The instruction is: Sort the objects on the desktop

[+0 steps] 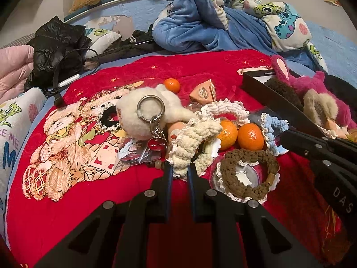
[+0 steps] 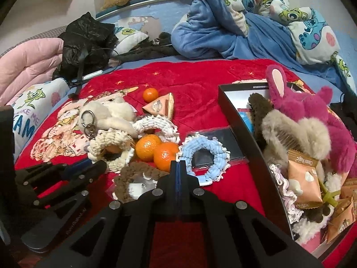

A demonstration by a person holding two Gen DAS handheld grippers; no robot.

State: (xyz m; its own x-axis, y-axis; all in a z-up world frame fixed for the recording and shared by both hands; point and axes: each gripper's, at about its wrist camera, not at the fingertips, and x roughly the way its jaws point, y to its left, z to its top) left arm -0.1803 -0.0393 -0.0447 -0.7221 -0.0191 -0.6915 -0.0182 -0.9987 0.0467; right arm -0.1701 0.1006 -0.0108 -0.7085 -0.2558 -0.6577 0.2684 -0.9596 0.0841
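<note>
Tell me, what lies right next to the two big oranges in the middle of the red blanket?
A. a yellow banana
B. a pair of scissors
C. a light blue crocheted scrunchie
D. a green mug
C: the light blue crocheted scrunchie lies right beside the two oranges on the red blanket.

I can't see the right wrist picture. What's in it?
The right gripper, shut on the blue scrunchie, sits over a red blanket littered with scrunchies and oranges. To the right, a black box holds a pink plush toy and snack packets.
</note>
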